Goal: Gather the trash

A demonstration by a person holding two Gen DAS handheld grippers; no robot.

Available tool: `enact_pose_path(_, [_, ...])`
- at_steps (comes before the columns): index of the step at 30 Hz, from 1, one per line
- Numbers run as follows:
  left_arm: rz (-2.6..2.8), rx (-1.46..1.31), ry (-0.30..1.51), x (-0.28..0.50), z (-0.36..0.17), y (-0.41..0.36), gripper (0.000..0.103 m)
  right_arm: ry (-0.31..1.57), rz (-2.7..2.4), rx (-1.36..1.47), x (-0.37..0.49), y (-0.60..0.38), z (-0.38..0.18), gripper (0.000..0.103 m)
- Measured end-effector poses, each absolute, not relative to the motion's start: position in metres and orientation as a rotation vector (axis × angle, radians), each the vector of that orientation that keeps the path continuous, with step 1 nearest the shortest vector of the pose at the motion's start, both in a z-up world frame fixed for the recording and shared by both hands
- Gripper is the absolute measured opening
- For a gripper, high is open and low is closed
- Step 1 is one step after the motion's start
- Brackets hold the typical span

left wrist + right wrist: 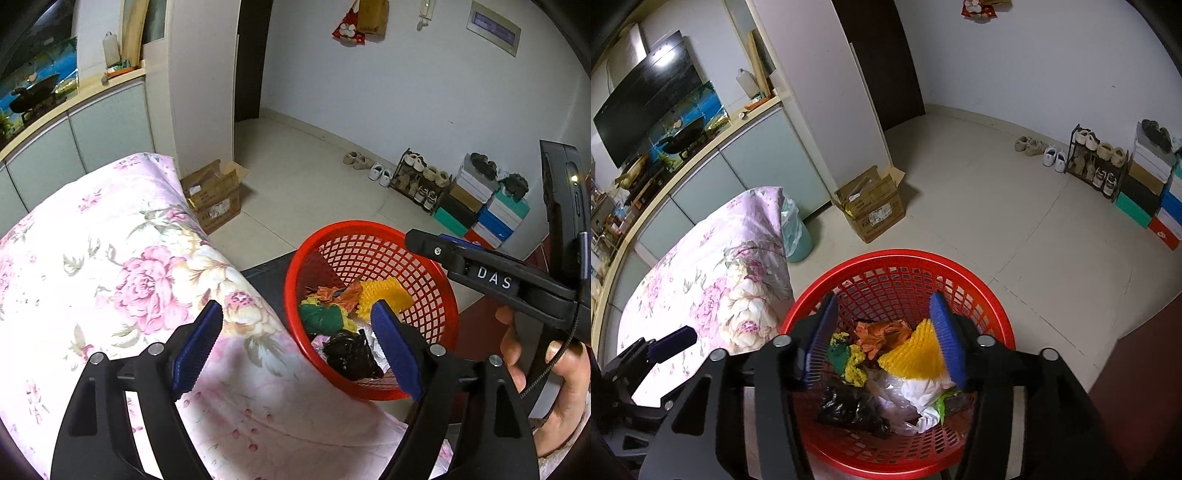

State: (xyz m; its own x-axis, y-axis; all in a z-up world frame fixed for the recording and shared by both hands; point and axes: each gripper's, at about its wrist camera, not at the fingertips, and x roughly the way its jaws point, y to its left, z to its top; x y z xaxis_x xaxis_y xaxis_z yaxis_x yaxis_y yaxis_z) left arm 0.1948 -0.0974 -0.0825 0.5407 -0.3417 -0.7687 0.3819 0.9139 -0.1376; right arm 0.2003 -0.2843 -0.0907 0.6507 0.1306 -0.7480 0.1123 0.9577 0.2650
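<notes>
A round red plastic mesh basket [897, 266] stands just beside the edge of a pink floral quilt [713, 280] and holds the collected trash: a yellow ridged foam net [916, 354], a crumpled orange wrapper [882, 334], a green-and-yellow wad [846, 360], a crinkled black plastic bag [849, 406], clear film and a white crumpled bag [923, 397] with a bit of green beside it. The right gripper [882, 339] hangs over the basket's mouth, its blue-padded jaws apart with nothing pinched between them; the trash lies below in the basket. The left gripper [295, 343] hovers over the quilt's edge and the basket's near rim, its jaws standing wide and empty. On the floor behind, an open brown cardboard box [873, 206] holds papers, and a pale green bin [799, 236] lined with a clear bag stands against the quilt's far end.
</notes>
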Motion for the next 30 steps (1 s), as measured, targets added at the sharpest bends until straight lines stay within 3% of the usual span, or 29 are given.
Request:
enact_pose_path(5, [-0.397,0.049,0.893,0.191,-0.081,-0.090,0.082,0.861,0.001,0.306,0.197,-0.283,-0.088,0.070])
enact_pose_path(11, [-0.360,0.059,0.877,0.186,-0.080,-0.083,0.085,0.861,0.004,0.318,0.192,-0.280,-0.086,0.081])
enact_pose_path(23, [-0.282,0.063,0.822,0.167,-0.066,-0.064,0.091,0.822,-0.020,0.287,0.164,-0.274,-0.071,0.092])
enact_pose_path(30, [-0.274,0.072,0.784,0.148,-0.058,-0.057,0.093,0.770,-0.030,0.238,0.136,-0.262,-0.059,0.093])
